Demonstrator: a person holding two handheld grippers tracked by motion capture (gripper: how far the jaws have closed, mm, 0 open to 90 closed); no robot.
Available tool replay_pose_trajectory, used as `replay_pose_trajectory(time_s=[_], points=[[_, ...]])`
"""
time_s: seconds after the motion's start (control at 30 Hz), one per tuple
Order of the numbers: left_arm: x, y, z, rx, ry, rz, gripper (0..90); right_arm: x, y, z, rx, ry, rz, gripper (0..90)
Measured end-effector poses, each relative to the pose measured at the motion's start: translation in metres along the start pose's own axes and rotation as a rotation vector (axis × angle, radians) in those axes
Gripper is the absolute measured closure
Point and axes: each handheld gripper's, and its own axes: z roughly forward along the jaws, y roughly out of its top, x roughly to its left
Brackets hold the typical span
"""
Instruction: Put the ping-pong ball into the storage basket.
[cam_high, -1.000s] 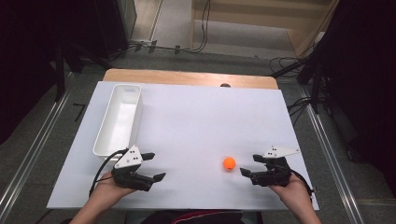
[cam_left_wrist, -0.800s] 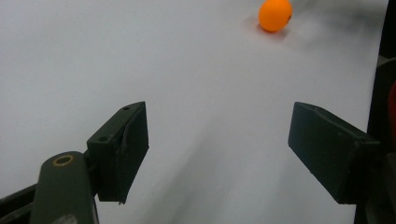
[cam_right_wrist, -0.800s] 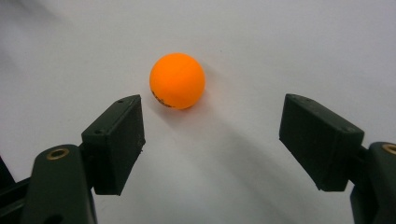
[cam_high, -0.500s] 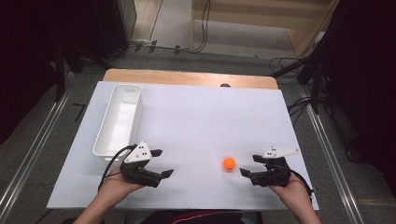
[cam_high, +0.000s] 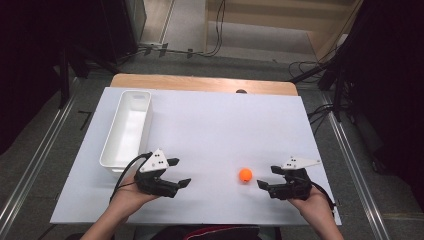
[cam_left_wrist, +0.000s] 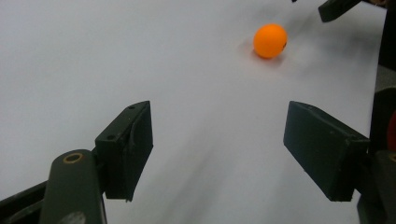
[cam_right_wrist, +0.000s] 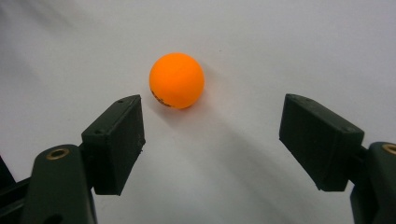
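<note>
Ball (cam_high: 245, 174): loose on desk (cam_high: 210, 125), well right of tray (cam_high: 127, 127)
Right hand-held gripper (cam_high: 265, 177): released, just beside ball, aligned to grasp
Left hand-held gripper (cam_high: 179, 172): released, jaws just narrowing on nothing, near tray, likely waiting

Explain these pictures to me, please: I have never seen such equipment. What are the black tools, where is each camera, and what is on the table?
A person sits at a white table and holds a hand tool with two black jaws in each hand: the left gripper and the right gripper. One camera looks down from above. Each gripper also carries a small camera that looks along its own jaws.

On the table lie an orange ball and a long white tray. The ball rests just in front of the right gripper, whose jaws stand open around nothing. The left gripper also holds nothing; its jaws have just been closing a little but are open, with the ball farther ahead of them.
</note>
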Motion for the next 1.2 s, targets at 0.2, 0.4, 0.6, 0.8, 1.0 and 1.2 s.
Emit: replay_pose_trajectory(time_s=[0.2,0.4,0.6,0.8,1.0,1.2], points=[[0.003,0.005,0.003,-0.015,-0.02,-0.008,23.2,0.0,0.0,0.0,-0.006,-0.002,-0.001,20.7],[0.002,0.009,0.01,-0.017,-0.045,-0.013,20.3,0.0,0.0,0.0,-0.006,-0.001,0.004,20.7],[0.003,0.012,0.018,-0.021,-0.048,-0.048,20.5,-0.001,0.0,-0.001,-0.007,-0.004,0.003,20.7],[0.003,0.018,0.025,-0.024,-0.049,-0.036,20.3,-0.001,0.0,0.0,-0.006,-0.002,0.004,20.7],[0.002,0.023,0.032,-0.004,-0.065,-0.041,20.2,-0.001,-0.001,-0.001,-0.007,-0.003,0.002,20.7],[0.001,0.028,0.036,-0.007,-0.071,-0.045,20.2,-0.001,-0.001,-0.001,-0.008,-0.004,0.004,20.7]])
